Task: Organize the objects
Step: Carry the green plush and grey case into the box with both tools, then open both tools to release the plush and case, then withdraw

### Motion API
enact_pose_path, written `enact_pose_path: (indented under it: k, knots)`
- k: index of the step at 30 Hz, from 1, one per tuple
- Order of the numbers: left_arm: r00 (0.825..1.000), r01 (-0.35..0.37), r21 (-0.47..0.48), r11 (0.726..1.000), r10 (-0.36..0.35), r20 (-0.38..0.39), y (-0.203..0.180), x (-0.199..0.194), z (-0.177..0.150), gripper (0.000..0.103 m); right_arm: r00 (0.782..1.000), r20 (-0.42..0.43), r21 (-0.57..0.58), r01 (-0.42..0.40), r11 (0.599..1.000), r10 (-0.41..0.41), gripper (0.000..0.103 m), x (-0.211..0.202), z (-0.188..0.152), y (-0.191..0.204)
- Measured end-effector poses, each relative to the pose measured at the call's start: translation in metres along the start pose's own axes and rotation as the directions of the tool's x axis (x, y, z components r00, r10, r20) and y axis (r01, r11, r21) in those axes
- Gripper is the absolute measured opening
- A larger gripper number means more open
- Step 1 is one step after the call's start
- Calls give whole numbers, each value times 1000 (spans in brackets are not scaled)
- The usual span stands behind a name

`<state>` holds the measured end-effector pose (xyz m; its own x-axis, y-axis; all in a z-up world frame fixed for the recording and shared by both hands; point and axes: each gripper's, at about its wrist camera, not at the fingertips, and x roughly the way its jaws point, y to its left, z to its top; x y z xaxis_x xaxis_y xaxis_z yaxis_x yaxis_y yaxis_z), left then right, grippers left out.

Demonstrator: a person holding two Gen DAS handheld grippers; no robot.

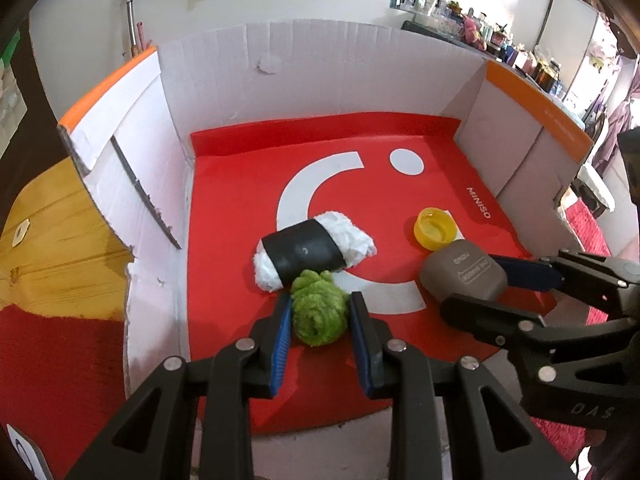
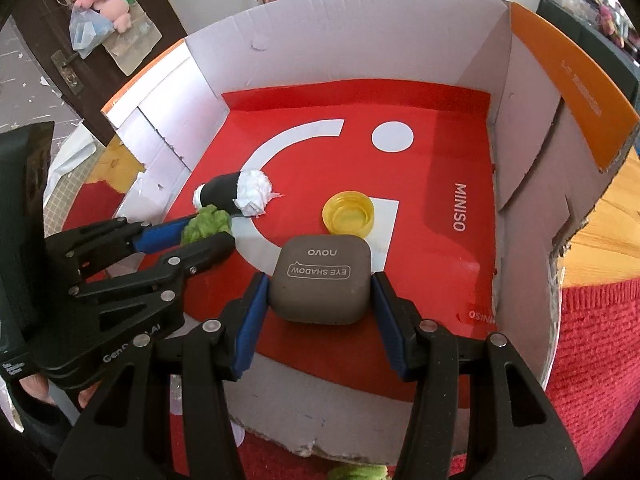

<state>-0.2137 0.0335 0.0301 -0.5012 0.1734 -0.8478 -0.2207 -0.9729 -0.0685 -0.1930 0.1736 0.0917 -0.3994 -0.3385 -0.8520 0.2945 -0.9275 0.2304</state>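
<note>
Inside the cardboard box (image 1: 320, 64), on its red bag lining (image 1: 240, 184), the left gripper (image 1: 320, 316) is clamped on a green crumpled lump (image 1: 318, 312) near the front edge — just behind it, touching, lies a black-banded white roll (image 1: 308, 254). Toward the right wall, a yellow cap (image 2: 349, 213) sits open side up. Just in front of it the right gripper (image 2: 318, 292) grips a grey eye-shadow case (image 2: 320, 284) — pads against both sides.

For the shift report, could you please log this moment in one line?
left claw: shut on green toy | right claw: shut on eyeshadow case
</note>
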Motion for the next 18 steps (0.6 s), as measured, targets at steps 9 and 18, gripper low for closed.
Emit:
enact_pose_path:
  k: [9,18]
  knots:
    - [1000,-16,4,1000,16,8,-4,2,2,29,1000,12,1,9,1000,-9,50,3,2,1]
    - [1000,0,-15,1000,1,18,-1,3,2,30,1000,20,21,-18,1000,17,50,3,0,-3]
